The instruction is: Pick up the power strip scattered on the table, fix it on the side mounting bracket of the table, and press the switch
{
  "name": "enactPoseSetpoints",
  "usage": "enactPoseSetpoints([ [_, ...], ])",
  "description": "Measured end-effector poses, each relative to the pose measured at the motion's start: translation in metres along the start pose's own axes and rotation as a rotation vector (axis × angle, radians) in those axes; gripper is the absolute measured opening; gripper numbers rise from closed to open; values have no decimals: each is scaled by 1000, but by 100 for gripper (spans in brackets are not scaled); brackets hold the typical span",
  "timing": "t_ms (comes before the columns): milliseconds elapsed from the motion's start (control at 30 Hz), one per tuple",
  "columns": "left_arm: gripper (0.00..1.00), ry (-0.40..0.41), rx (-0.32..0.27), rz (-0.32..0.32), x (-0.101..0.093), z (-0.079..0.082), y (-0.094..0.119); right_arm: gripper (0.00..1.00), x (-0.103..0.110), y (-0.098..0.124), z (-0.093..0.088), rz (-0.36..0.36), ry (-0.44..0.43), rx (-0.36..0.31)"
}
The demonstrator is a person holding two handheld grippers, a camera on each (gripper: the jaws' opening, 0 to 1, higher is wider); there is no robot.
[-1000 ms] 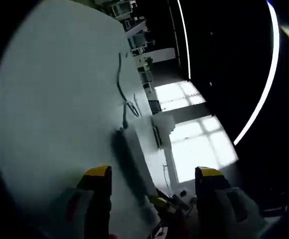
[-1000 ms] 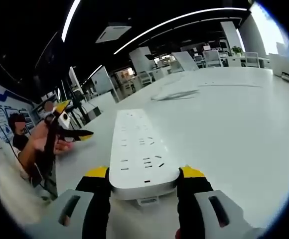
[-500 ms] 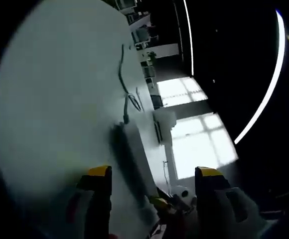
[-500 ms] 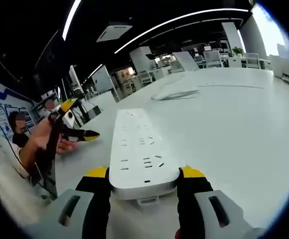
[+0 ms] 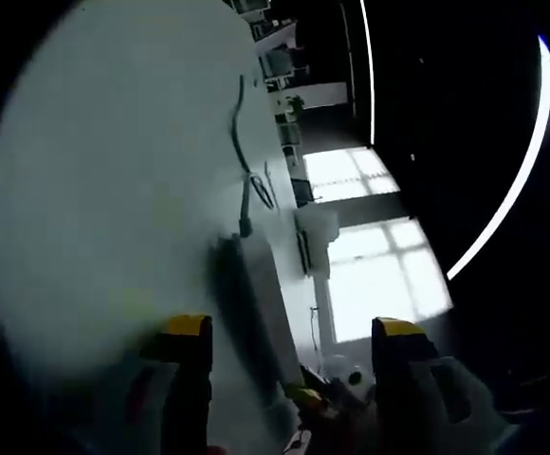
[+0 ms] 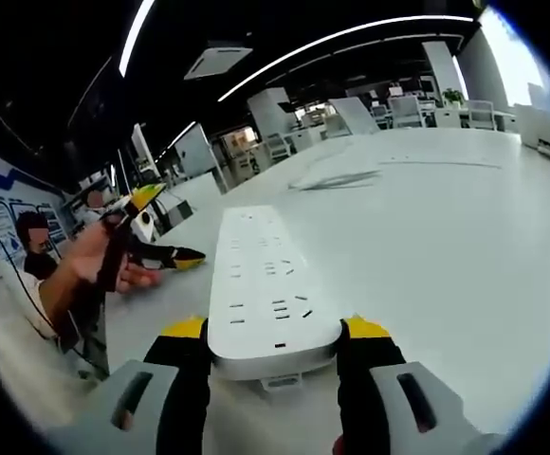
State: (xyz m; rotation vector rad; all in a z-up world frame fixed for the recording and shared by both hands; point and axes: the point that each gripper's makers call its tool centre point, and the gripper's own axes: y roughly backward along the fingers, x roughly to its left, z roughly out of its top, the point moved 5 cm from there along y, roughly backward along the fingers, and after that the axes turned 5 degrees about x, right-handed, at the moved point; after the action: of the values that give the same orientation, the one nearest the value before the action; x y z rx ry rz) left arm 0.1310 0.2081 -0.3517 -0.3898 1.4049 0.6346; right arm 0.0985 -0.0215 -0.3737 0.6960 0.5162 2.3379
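Note:
The white power strip (image 6: 267, 284) lies lengthwise on the white table (image 6: 446, 218), sockets up. My right gripper (image 6: 275, 332) is shut on its near end, a yellow-tipped jaw on each side. To its left a hand holds my left gripper (image 6: 166, 227) just off the table edge, jaws spread apart. In the rolled left gripper view the power strip (image 5: 261, 303) shows edge-on against the table (image 5: 104, 190), with its dark cable (image 5: 240, 142) running away from it. My left gripper (image 5: 292, 328) is open, with nothing between its jaws. Low in that view sits the right gripper (image 5: 315, 400).
A person (image 6: 38, 275) stands at the table's left edge. Desks and chairs (image 6: 398, 109) fill the far office. More cable (image 6: 337, 180) lies on the table beyond the strip. Bright windows (image 5: 370, 265) lie past the table edge.
The left gripper has drifted a little toward the power strip, seen from the right gripper view. The right gripper and the strip have stayed put.

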Motion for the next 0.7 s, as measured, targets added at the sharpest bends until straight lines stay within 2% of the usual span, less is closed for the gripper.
enactPoseSetpoints([
  [200, 72, 4, 2, -2, -1, 1, -11, 49, 0, 0, 0, 0, 0, -2],
  [400, 73, 13, 3, -14, -2, 10, -24, 49, 1, 0, -1, 2, 3, 1],
  [467, 73, 11, 6, -12, -3, 6, -25, 49, 2, 0, -1, 2, 5, 0],
  [700, 73, 11, 8, -3, -3, 9, -35, 49, 2, 0, -1, 4, -4, -3],
])
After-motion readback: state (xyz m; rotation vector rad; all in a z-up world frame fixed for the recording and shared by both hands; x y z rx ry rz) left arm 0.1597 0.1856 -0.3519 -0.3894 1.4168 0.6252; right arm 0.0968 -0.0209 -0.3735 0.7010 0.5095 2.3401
